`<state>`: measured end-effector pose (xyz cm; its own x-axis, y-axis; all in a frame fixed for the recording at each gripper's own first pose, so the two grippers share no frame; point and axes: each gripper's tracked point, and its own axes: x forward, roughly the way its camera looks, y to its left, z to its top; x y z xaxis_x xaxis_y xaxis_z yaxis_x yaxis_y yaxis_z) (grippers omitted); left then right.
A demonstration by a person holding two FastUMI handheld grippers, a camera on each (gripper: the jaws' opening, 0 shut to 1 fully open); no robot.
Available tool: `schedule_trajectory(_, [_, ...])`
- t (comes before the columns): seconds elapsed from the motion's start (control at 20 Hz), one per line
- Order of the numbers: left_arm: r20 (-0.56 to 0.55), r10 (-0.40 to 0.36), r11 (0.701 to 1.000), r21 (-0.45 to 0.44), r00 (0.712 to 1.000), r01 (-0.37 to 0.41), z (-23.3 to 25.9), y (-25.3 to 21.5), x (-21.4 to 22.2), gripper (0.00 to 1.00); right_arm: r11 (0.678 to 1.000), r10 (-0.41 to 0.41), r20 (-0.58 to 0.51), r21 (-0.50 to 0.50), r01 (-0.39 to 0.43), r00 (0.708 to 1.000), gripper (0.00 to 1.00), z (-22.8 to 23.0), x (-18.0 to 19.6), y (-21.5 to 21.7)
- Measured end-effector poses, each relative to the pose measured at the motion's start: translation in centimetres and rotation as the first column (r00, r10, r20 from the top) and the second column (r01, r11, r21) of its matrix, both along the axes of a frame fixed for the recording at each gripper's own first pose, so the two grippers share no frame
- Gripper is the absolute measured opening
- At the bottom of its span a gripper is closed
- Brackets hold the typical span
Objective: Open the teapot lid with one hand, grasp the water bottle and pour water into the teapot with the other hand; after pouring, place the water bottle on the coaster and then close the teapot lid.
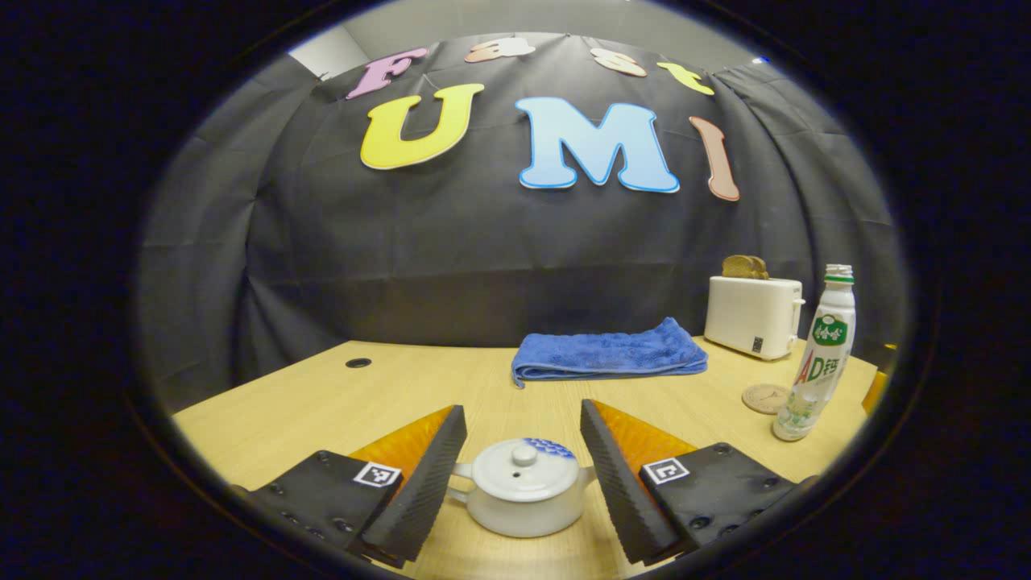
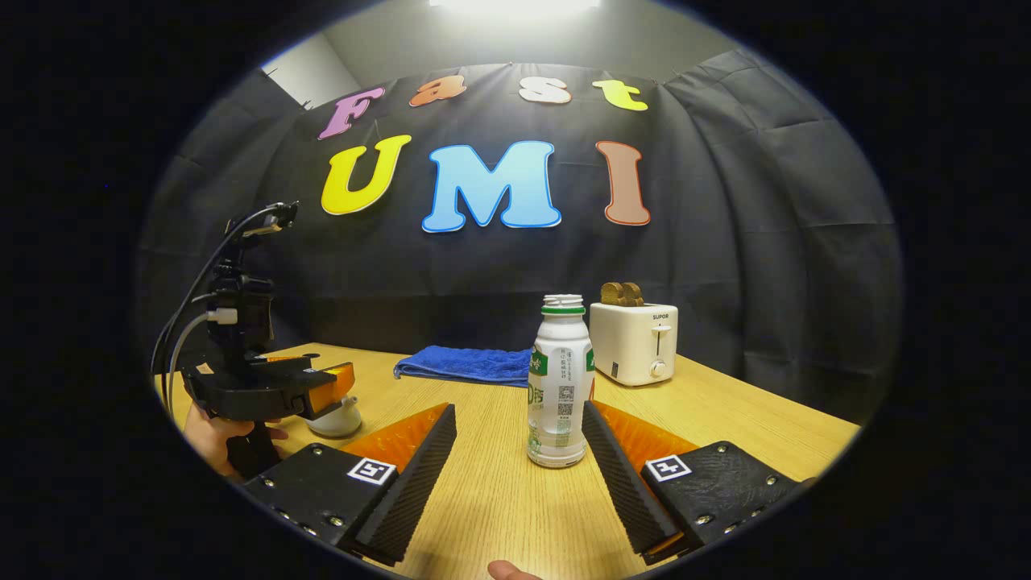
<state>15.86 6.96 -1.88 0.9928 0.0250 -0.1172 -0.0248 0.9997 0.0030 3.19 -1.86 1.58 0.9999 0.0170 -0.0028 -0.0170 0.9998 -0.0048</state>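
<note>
In the left gripper view, the left gripper (image 1: 523, 475) has its two fingers spread wide, and the teapot (image 1: 523, 498) sits on the table (image 1: 282, 419) between them. The teapot is white, and its lid (image 1: 523, 461) with a small round knob is in place on the body. Its spout points toward one finger and its handle toward the other; both come very close to the fingers, but I cannot tell if they touch. The gripper holds nothing.

Further on the table in this view, the water bottle (image 1: 817, 354) stands upright at the right side, without a cap. The round coaster (image 1: 765, 398) lies just beside its base. Behind them are a folded blue towel (image 1: 608, 351) and a white toaster (image 1: 755, 314) with bread slices in it.

In the right gripper view, the right gripper (image 2: 519, 451) is also wide open and grips nothing. The water bottle (image 2: 561, 383) stands upright between its fingers, nearer to the finger at the right of the view, whose tip it overlaps; contact is not clear. At the left of this view, a person's hand (image 2: 213, 439) holds the left gripper (image 2: 326, 387) at the teapot (image 2: 337, 419). The towel (image 2: 463, 364) and toaster (image 2: 634, 342) are behind the bottle.
</note>
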Motion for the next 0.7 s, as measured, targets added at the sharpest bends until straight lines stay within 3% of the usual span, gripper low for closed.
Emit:
schedule_trajectory(0.05, [0.000, 0.008, 1.000, 0.007, 1.000, -0.008, 0.1, 0.1, 0.1, 0.94, 1.000, 0.001, -0.002, 0.006, -0.001, 1.000, 0.97, 0.0, 0.1, 0.0])
schedule_trajectory(0.1, [0.000, 0.014, 1.000, 0.004, 1.000, -0.014, 0.1, 0.2, 0.2, 0.81, 1.000, 0.002, -0.005, 0.013, -0.002, 1.000, 0.97, 0.0, 0.2, -0.1])
schedule_trajectory(0.2, [-0.020, -0.006, 1.000, 0.004, 1.000, 0.006, -0.4, -0.2, 0.1, 0.64, 1.000, 0.009, -0.014, 0.029, -0.008, 1.000, 0.97, -0.1, 0.2, 0.0])
schedule_trajectory(0.25, [-0.029, 0.001, 1.000, 0.003, 1.000, -0.001, -0.6, -0.1, 0.5, 0.61, 0.999, 0.014, -0.018, 0.036, -0.013, 1.000, 0.97, -0.2, 0.2, 0.0])
schedule_trajectory(0.3, [-0.042, 0.004, 1.000, 0.007, 0.999, -0.003, -0.8, 0.2, 0.7, 0.47, 0.999, 0.017, -0.020, 0.040, -0.016, 1.000, 0.97, -0.2, 0.2, 0.1])
schedule_trajectory(0.35, [-0.045, 0.010, 1.000, -0.006, 0.999, -0.010, -0.6, 0.3, 0.6, 0.46, 0.999, 0.016, -0.021, 0.040, -0.016, 1.000, 0.97, -0.3, 0.1, 0.0])
schedule_trajectory(0.4, [-0.043, 0.014, 1.000, 0.001, 0.999, -0.014, -0.7, 0.2, 0.9, 0.28, 0.999, 0.013, -0.019, 0.036, -0.013, 1.000, 0.97, -0.2, 0.1, -0.2])
schedule_trajectory(0.55, [-0.039, -0.002, 1.000, 0.016, 0.999, 0.002, -0.6, 0.3, 0.6, 0.27, 0.999, 0.009, -0.013, 0.037, -0.009, 1.000, 0.97, -0.3, 0.2, -0.6])
schedule_trajectory(0.6, [-0.037, -0.008, 1.000, 0.007, 0.999, 0.008, -0.3, 0.2, 0.6, 0.13, 0.999, 0.008, -0.013, 0.034, -0.008, 1.000, 0.97, -0.3, 0.3, -0.8])
schedule_trajectory(0.7, [-0.036, -0.015, 1.000, 0.010, 0.999, 0.016, -0.4, 0.3, 1.0, 0.13, 1.000, 0.001, -0.008, 0.021, 0.000, 1.000, 0.97, -0.1, 0.6, -1.4])
